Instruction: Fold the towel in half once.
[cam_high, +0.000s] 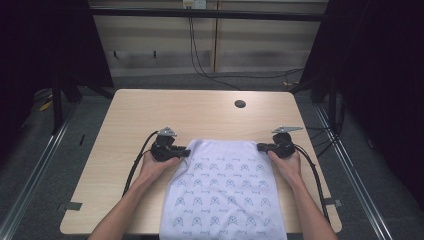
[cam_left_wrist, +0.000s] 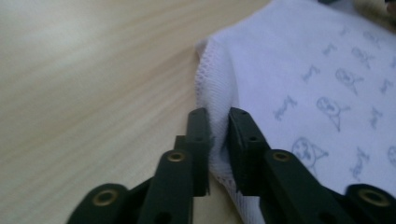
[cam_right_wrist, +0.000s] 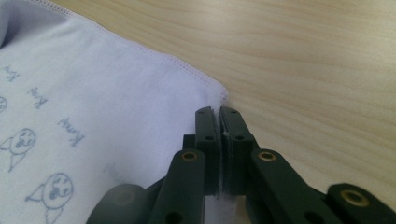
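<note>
A white cloth (cam_high: 223, 192) printed with small blue figures lies flat on the wooden table (cam_high: 150, 110) and hangs over its near edge. My left gripper (cam_high: 186, 152) is at the cloth's far left corner. In the left gripper view its jaws (cam_left_wrist: 218, 116) stand a little apart, pinching a bunched fold of the cloth's hem (cam_left_wrist: 219, 88). My right gripper (cam_high: 260, 147) is at the far right corner. In the right gripper view it (cam_right_wrist: 218, 112) is shut tight on the cloth's edge (cam_right_wrist: 93, 93), with a thin white strip showing between the pads.
A dark round hole (cam_high: 240, 104) sits in the tabletop beyond the cloth. Bare wood (cam_left_wrist: 93, 70) runs to the left, to the right (cam_right_wrist: 303, 56) and behind. Cables trail from both grippers along the forearms. Dark curtains and floor rails flank the table.
</note>
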